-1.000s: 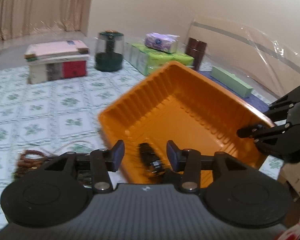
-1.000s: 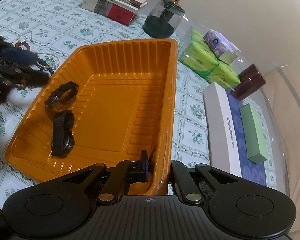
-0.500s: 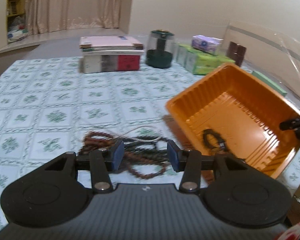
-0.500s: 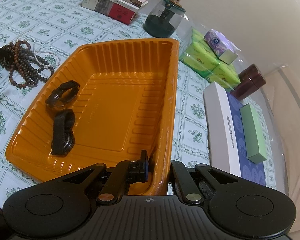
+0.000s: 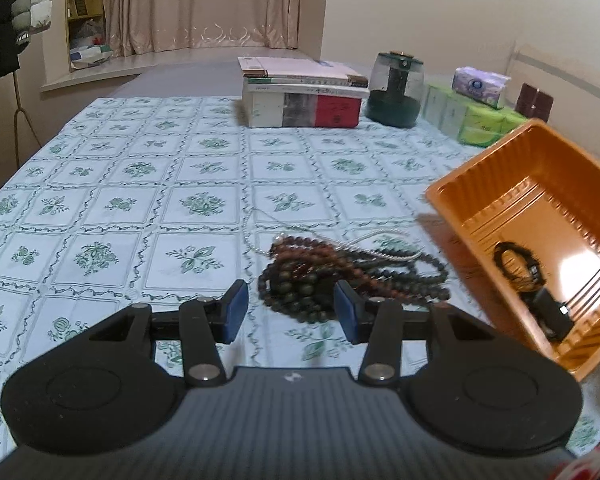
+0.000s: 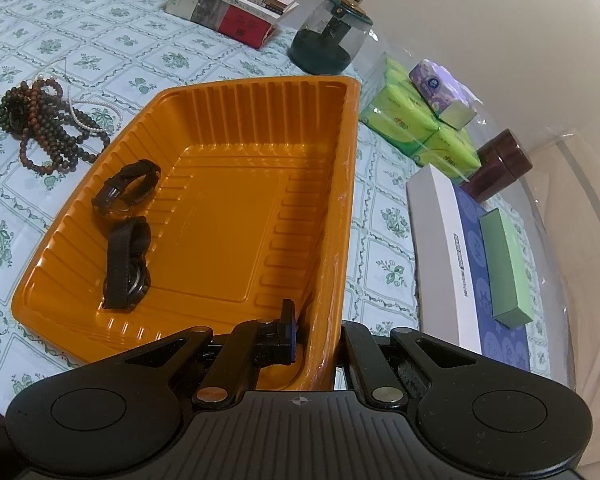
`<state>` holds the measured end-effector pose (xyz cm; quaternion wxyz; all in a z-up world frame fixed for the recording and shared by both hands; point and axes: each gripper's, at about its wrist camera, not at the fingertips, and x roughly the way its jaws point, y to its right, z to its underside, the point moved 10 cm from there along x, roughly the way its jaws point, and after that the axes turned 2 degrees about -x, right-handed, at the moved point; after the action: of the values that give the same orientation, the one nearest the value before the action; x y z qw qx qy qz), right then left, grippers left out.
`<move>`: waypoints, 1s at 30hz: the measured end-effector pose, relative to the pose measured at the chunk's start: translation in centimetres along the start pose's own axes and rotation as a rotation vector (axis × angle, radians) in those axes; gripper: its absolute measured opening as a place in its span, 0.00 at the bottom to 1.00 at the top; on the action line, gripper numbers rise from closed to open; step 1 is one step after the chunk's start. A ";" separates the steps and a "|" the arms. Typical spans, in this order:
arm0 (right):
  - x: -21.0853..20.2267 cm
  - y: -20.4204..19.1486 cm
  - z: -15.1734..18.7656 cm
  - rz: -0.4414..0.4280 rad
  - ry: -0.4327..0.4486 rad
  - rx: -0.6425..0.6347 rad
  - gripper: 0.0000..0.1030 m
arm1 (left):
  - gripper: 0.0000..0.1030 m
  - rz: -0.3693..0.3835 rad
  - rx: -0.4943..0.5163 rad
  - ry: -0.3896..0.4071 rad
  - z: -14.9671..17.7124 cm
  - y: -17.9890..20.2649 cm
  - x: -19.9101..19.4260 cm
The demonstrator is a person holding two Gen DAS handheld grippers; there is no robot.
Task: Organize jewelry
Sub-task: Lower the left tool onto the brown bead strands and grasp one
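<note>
**Inspector:** Presently, the left gripper (image 5: 288, 312) stands part-open and empty, its blue pads either side of the near end of the tangled heap of brown and dark wooden bead strands (image 5: 340, 280), above it rather than touching. Confirm the other hand.

**Assistant:** The right gripper (image 6: 320, 340) is clenched on the near wall of the ribbed orange plastic tray (image 6: 340, 200), one finger inside and one outside. The tray looks steadied by that grip.

**Inspector:** Contents of the tray?

**Assistant:** Two black strap-like bands (image 6: 126, 232) lie at its left side. The bead heap lies on the green-patterned tablecloth (image 5: 140, 200), just beside the tray's left end, with a thin pearl-white strand (image 6: 92, 118) threaded through it.

**Inspector:** My judgement: the step in hand is collecting beads for the tray. Recommend lowering the pads over one thick bundle, not the loose outer loops, since round beads roll from a shallow pinch.

**Assistant:** And the white strand?

**Inspector:** It is likely tangled in; lift slowly so it neither snags nor drags the rest across the cloth. Keep the tray held until the load clears its rim.

**Assistant:** Noted. The stacked books (image 5: 304, 96) and glass jar (image 5: 396, 92) stand well apart from the work.
</note>
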<state>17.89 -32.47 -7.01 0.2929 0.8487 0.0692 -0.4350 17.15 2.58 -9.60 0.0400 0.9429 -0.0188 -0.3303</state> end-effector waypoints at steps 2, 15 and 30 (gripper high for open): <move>0.0 0.0 0.0 -0.001 -0.001 0.000 0.04 | 0.40 -0.005 0.019 -0.004 0.3 0.1 0.6; 0.0 0.0 0.0 -0.002 -0.002 -0.001 0.04 | 0.22 0.054 0.229 0.009 0.5 4.8 2.6; 0.2 0.0 0.0 -0.004 -0.004 0.003 0.04 | 0.19 0.207 0.487 -0.092 3.7 12.3 6.4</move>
<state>17.97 -32.51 -7.14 0.2908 0.8482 0.0695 -0.4372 19.70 -10.34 -15.40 -0.1552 0.9017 -0.1959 -0.3529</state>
